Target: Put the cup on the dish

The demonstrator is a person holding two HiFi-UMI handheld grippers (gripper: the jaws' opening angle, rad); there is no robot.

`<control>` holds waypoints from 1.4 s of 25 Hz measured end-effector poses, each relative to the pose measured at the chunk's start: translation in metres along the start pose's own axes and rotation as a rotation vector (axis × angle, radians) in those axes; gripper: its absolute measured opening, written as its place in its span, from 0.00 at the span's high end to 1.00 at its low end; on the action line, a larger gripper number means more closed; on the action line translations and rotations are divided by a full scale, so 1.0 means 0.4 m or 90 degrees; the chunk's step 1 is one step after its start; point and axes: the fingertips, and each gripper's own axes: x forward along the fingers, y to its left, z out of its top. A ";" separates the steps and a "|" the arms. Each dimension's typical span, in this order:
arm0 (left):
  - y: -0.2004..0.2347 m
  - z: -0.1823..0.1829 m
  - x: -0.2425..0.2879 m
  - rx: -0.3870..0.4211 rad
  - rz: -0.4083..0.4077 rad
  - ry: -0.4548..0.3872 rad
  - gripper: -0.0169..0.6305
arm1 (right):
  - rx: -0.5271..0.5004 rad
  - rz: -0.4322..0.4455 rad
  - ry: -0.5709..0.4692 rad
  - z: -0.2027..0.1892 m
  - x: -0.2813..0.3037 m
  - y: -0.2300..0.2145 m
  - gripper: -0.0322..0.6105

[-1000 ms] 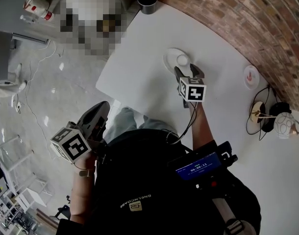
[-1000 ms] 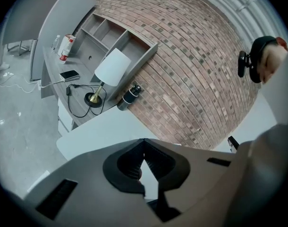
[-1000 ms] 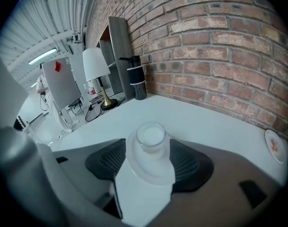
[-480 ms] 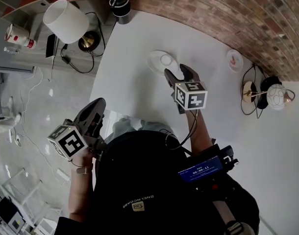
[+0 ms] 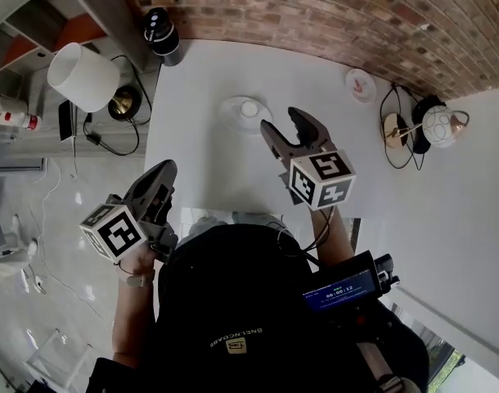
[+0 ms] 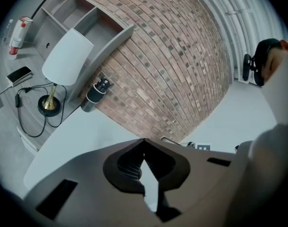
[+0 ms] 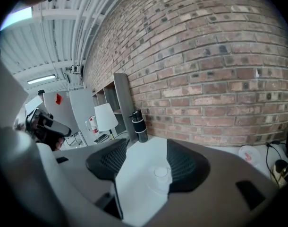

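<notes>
A small white cup (image 5: 249, 107) stands upright on a white dish (image 5: 233, 119) toward the far side of the white table (image 5: 200, 162). My right gripper (image 5: 284, 124) hovers just right of the dish, jaws open and empty, not touching the cup. In the right gripper view the cup (image 7: 160, 172) and dish (image 7: 153, 187) show between the open right gripper's (image 7: 144, 163) jaws, farther off. My left gripper (image 5: 164, 173) hangs by the table's near left edge, shut and empty. The left gripper (image 6: 144, 144) points at the brick wall.
A black cylinder (image 5: 161, 33) stands at the table's far left corner, and a white-shaded lamp (image 5: 82, 76) on the shelf to its left. A small plate with a red mark (image 5: 360, 84) and a round lamp (image 5: 442, 125) with cables lie at the far right. A brick wall (image 5: 331, 15) runs behind.
The right gripper has drawn back from the dish toward me and risen; the cup stays on the dish. The head view has swung, so the table sits differently. The left gripper stays shut.
</notes>
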 end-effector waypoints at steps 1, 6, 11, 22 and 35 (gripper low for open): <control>-0.005 0.005 0.011 0.007 -0.009 0.004 0.96 | 0.001 -0.004 -0.011 0.013 -0.017 0.004 0.53; -0.025 0.020 0.061 0.017 -0.054 0.030 0.96 | 0.006 -0.032 -0.059 0.062 -0.089 0.011 0.55; -0.049 0.034 0.107 0.033 -0.080 0.053 0.96 | 0.018 -0.051 -0.107 0.090 -0.151 0.011 0.58; -0.084 0.041 0.173 0.050 -0.132 0.097 0.96 | 0.044 -0.083 -0.179 0.130 -0.235 0.021 0.68; -0.091 0.045 0.192 0.056 -0.150 0.108 0.96 | 0.141 -0.084 -0.246 0.127 -0.258 0.014 0.70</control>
